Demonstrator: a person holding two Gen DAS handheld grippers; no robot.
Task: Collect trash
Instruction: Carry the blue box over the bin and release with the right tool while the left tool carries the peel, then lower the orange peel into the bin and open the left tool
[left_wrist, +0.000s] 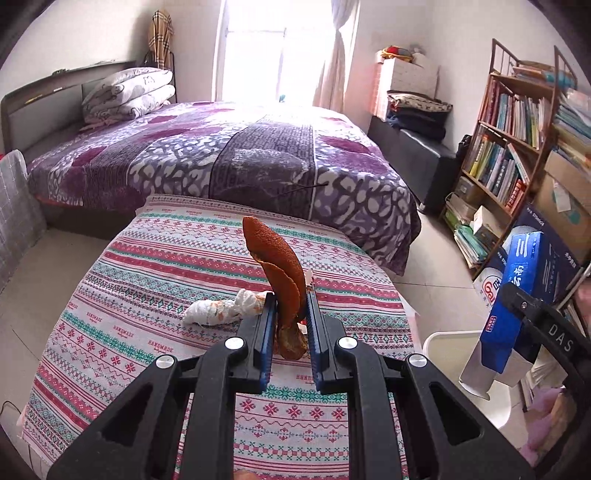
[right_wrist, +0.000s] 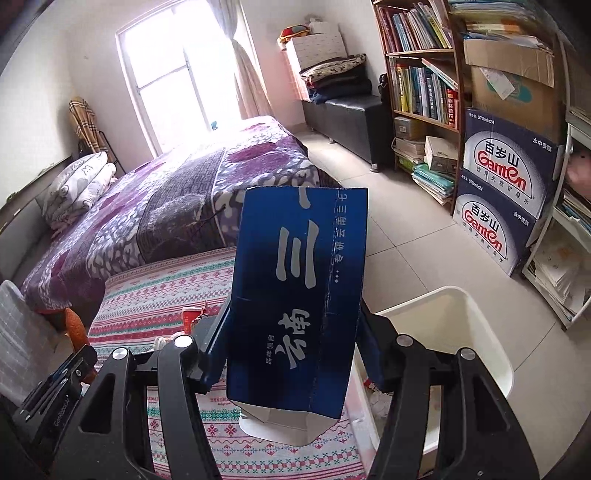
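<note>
We find the left gripper (left_wrist: 291, 306) closed on a strip of orange peel (left_wrist: 275, 254). Its two blue-lined fingers (left_wrist: 269, 325) press against the lower part of the peel, which stands upright between them and curls above the fingertips – its bottom end hangs just over the striped cloth (left_wrist: 147, 266) covering the table. A crumpled white wrapper (left_wrist: 218, 310) lies on the cloth just left of the fingers, near their tips.

In the right wrist view, the right gripper (right_wrist: 295, 332) is closed on a dark blue carton (right_wrist: 299, 295) printed with pale characters. The carton stands tilted between the jaws, its open white flaps at the bottom hanging over the near edge of the cloth. The fingers are largely hidden behind the carton, though the carton clearly sits clamped between them. The same carton (left_wrist: 517, 295) shows at the right edge of the left wrist view, held above the white bin (left_wrist: 443, 339).

The white bin (right_wrist: 461, 314) stands on the tiled floor just right of the table – a few scraps lie inside, too small to identify. A red and white packet (right_wrist: 192, 317) rests on the cloth left of the carton, partly hidden.

Beyond the table we note a bed with a purple quilt (left_wrist: 221, 147), a bookshelf (right_wrist: 417, 74) and stacked water boxes (right_wrist: 506, 184) along the right wall.
</note>
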